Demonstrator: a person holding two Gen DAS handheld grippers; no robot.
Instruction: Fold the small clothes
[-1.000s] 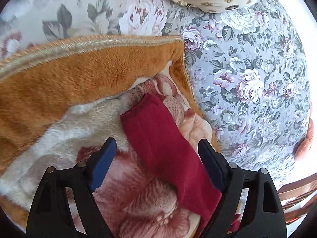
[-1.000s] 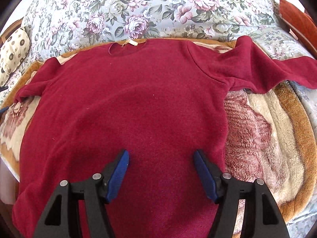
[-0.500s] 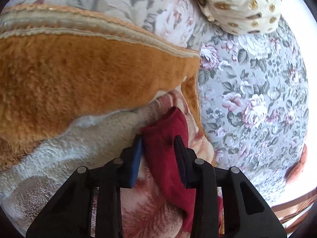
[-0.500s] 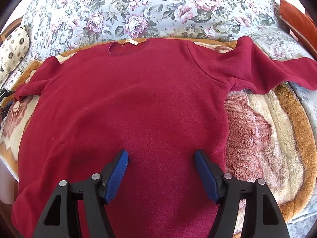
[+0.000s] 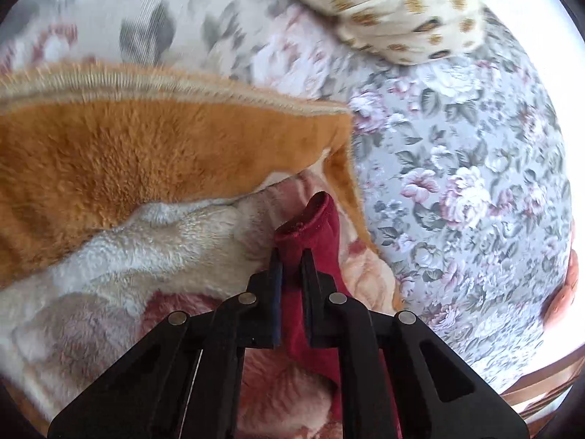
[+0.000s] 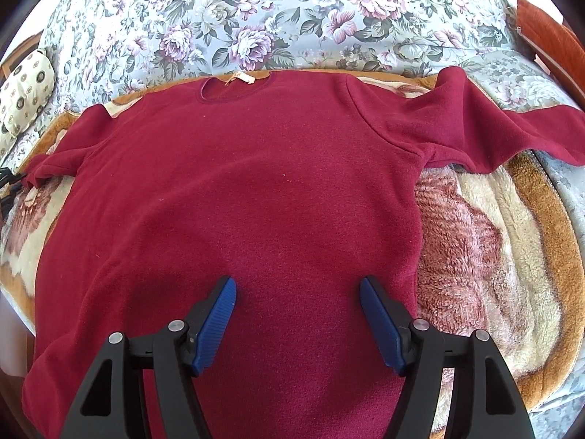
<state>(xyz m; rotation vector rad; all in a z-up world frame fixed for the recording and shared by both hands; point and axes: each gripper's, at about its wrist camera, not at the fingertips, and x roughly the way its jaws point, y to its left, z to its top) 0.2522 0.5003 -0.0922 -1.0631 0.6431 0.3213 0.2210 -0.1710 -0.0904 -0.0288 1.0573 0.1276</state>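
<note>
Left wrist view: left gripper clamped on the cuff of the left sleeve, jaws just closed, cloth pinched between them. Right wrist view: right gripper hovering wide open, empty, over the lower body of the red sweater, spread flat ahead on a plush blanket. Judged soft, light, limp fleece; likely to drape and sag once lifted. Best taken at cuffs, hem or shoulder seams rather than mid-panel.
</note>
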